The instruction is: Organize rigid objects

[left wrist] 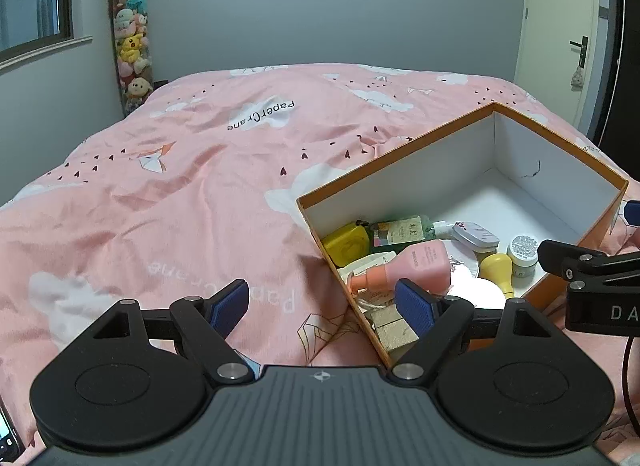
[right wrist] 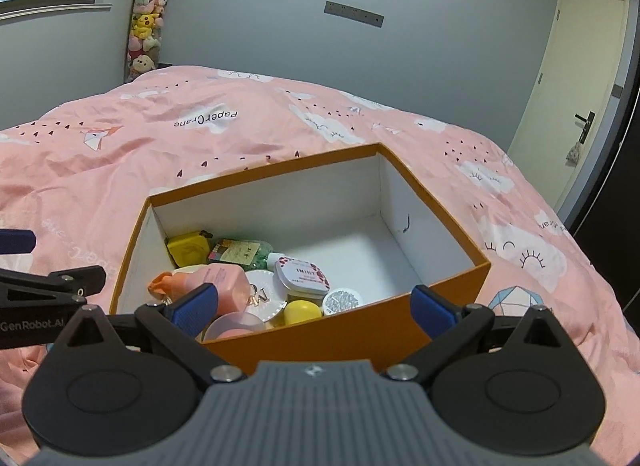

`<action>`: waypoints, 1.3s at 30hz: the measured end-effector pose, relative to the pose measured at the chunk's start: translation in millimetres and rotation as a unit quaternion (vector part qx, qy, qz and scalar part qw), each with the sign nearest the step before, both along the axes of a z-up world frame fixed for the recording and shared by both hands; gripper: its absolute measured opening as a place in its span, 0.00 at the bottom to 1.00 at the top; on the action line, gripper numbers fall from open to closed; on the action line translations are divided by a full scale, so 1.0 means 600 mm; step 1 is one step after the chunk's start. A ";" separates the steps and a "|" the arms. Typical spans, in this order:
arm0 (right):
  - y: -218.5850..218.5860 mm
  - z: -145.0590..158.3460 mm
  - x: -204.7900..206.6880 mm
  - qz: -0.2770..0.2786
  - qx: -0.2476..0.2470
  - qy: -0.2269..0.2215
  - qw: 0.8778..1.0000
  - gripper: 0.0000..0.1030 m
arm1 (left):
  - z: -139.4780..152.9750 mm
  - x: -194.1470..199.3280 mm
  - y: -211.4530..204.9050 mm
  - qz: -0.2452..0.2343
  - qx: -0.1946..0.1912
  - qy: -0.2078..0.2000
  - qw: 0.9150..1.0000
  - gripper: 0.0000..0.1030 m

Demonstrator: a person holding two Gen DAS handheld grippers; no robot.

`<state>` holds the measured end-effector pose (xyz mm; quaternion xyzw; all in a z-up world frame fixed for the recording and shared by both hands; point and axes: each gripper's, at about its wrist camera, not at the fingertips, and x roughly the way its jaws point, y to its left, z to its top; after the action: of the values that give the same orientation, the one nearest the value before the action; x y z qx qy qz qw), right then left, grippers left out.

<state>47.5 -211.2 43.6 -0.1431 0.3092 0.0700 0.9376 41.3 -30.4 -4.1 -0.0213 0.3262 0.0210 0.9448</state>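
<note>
Cardboard walls of the orange-rimmed box (right wrist: 432,286) on the pink duvet (left wrist: 180,193) flex, so with your left gripper (left wrist: 322,306) and right gripper (right wrist: 316,306) both spread empty, take the smooth, light pink plastic bottle (right wrist: 224,284) inside across its stiff body.

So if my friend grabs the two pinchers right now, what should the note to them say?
Left gripper: open, empty, by the box's near corner.
Right gripper: open, empty, over the box's near wall.
Orange box sits on the pink bed.
Inside, piled at one end: pink bottle, yellow tape measure, green bottle, tin, yellow bulb, glitter jar.
Done: these are boxed; the box's far half is bare.
Left: nothing loose visible on the bed; maybe tidy the pile.
</note>
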 end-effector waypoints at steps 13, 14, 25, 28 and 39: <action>0.003 -0.005 0.003 0.003 -0.005 0.010 1.000 0.97 | -0.003 0.004 -0.003 -0.002 -0.002 0.013 1.000 0.94; 0.003 -0.005 0.003 0.002 -0.006 0.010 1.000 0.97 | -0.003 0.004 -0.003 -0.003 -0.002 0.012 1.000 0.94; 0.003 -0.006 0.003 0.004 -0.006 0.011 1.000 0.97 | -0.004 0.004 0.001 0.002 -0.006 0.013 1.000 0.94; 0.005 -0.007 0.003 0.005 -0.005 0.013 1.000 0.97 | -0.004 0.003 0.002 0.005 -0.007 0.013 1.000 0.94; 0.009 -0.009 -0.001 0.008 -0.008 0.015 1.000 0.97 | -0.002 -0.001 0.006 0.008 -0.008 0.008 1.000 0.94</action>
<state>46.7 -205.6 38.2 -0.1515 0.3225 0.0773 0.9312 40.9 -27.0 -5.1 -0.0313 0.3339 0.0264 0.9417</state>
